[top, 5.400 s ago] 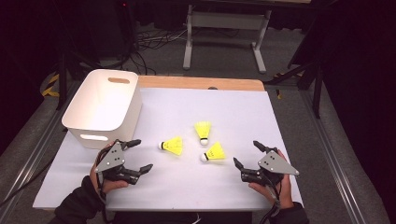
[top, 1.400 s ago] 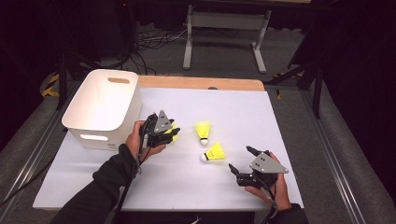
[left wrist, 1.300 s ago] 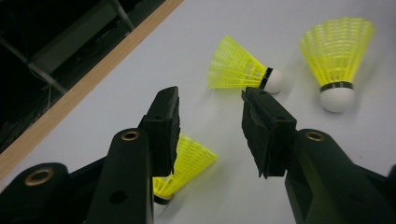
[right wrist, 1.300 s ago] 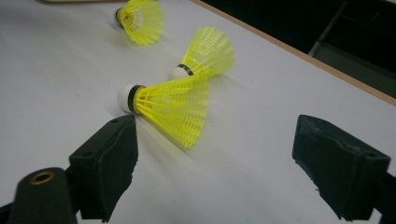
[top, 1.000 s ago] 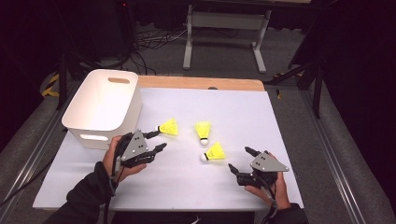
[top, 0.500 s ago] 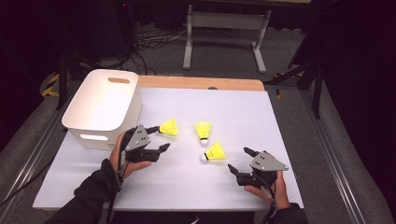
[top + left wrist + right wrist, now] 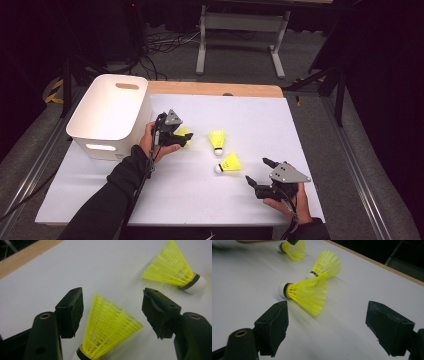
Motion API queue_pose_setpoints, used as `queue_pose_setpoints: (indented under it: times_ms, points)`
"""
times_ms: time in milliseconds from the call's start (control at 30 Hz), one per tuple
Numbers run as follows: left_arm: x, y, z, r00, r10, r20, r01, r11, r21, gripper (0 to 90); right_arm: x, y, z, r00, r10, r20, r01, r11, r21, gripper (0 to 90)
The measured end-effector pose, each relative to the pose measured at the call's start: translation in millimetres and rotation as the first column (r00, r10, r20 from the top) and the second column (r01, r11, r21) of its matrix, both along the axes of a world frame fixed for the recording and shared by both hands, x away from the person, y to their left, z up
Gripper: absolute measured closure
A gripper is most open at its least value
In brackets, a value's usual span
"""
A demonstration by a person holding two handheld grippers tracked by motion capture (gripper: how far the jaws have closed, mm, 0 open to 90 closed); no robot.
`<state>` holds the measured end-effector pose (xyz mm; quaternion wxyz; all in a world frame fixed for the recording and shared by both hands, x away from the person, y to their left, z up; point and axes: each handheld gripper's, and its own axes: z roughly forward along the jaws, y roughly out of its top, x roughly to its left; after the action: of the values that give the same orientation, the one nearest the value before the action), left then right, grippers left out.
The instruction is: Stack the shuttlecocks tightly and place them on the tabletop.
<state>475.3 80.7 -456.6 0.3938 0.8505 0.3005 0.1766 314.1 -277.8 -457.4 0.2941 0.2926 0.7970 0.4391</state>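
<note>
A white bin (image 7: 107,117) stands at the surface's left. Just beside it, the left gripper (image 7: 181,138) straddles a yellow shuttlecock (image 7: 108,327), its fingers having just narrowed, not yet pressing. Two more shuttlecocks (image 7: 218,139) lie mid-surface. The right gripper (image 7: 259,175) rests, fingers spread, empty.

Probably a lab: dark curtains (image 7: 45,30), floor cables (image 7: 160,47), white-covered table (image 7: 280,125).

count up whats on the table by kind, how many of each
yellow shuttlecocks: 3 (one between the left claw's open jaws, one mid-table, one nearest the right claw)
white storage bin: 1
total: 4
</note>
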Motion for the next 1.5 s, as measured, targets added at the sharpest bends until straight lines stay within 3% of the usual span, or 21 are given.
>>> queue_pose_setpoints:
  times_ms: [67, 133, 267, 800, 900, 1200, 1400, 1500]
  points:
    - [3.1, -1.1, -5.0, 0.9991, -0.017, -0.039, 0.018, 0.9996, 0.022, 41.9, 0.6, 0.4, -0.6, 1.0000, 0.002, -0.007, -0.002, 1.000, 0.000, 19.5]
    - [4.3, 1.3, -6.7, 0.9969, -0.037, -0.069, 0.038, 0.9992, 0.010, 46.5, 0.9, 0.4, -1.2, 0.9999, 0.008, -0.012, -0.008, 1.000, -0.007, 19.5]
    - [0.2, 6.0, -3.3, 0.9949, -0.048, -0.089, 0.048, 0.9989, -0.003, 53.3, 0.6, 1.0, -1.3, 0.9998, 0.008, -0.019, -0.008, 1.000, -0.005, 19.6]
    - [-5.3, 1.2, 0.4, 0.9983, -0.036, -0.045, 0.038, 0.9982, 0.047, 45.8, 0.3, 2.7, -1.7, 0.9996, 0.016, -0.024, -0.016, 1.000, -0.022, 19.2]
    - [-5.7, 0.5, -1.1, 0.9967, -0.054, -0.060, 0.057, 0.9969, 0.054, 45.6, 0.3, 2.2, -1.7, 0.9996, 0.016, -0.025, -0.016, 1.000, -0.021, 18.9]
    - [-7.4, 2.0, 0.5, 0.9964, -0.070, -0.048, 0.072, 0.9956, 0.060, 42.7, 0.2, 2.5, -1.7, 0.9995, 0.019, -0.024, -0.020, 0.999, -0.027, 18.6]
    - [-16.1, -0.2, 6.5, 0.9956, -0.093, -0.012, 0.094, 0.9917, 0.088, 35.5, -0.3, 2.0, -0.7, 0.9996, 0.019, -0.019, -0.019, 1.000, -0.023, 18.4]
    - [-25.3, 0.6, 11.5, 0.9931, -0.113, 0.031, 0.110, 0.9899, 0.090, 31.9, -0.9, 1.9, 0.1, 0.9997, 0.019, -0.014, -0.020, 1.000, -0.023, 18.3]
